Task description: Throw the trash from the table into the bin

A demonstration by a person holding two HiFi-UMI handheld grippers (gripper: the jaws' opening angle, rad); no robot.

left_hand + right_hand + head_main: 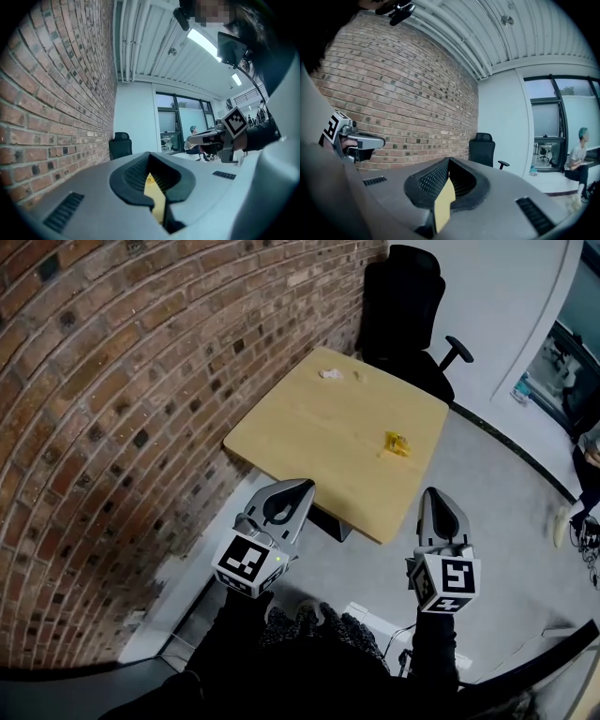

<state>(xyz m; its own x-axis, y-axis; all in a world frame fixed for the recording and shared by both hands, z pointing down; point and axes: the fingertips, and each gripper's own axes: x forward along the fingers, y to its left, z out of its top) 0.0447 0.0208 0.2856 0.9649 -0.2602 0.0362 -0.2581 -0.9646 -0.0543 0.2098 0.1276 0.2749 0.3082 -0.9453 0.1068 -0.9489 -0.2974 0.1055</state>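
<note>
A square wooden table stands against the brick wall ahead of me. On it lie a crumpled white paper at the far edge and a yellow wrapper near the right side. My left gripper hovers short of the table's near corner, jaws together and empty. My right gripper is level with it off the near right edge, also shut with nothing held. In the left gripper view the left gripper shows only a thin slit of table between its tips; the right gripper looks the same in its own view.
A brick wall runs along the left. A black office chair stands behind the table. A person sits far off to the right. A white box lies on the grey floor by my feet. No bin is in view.
</note>
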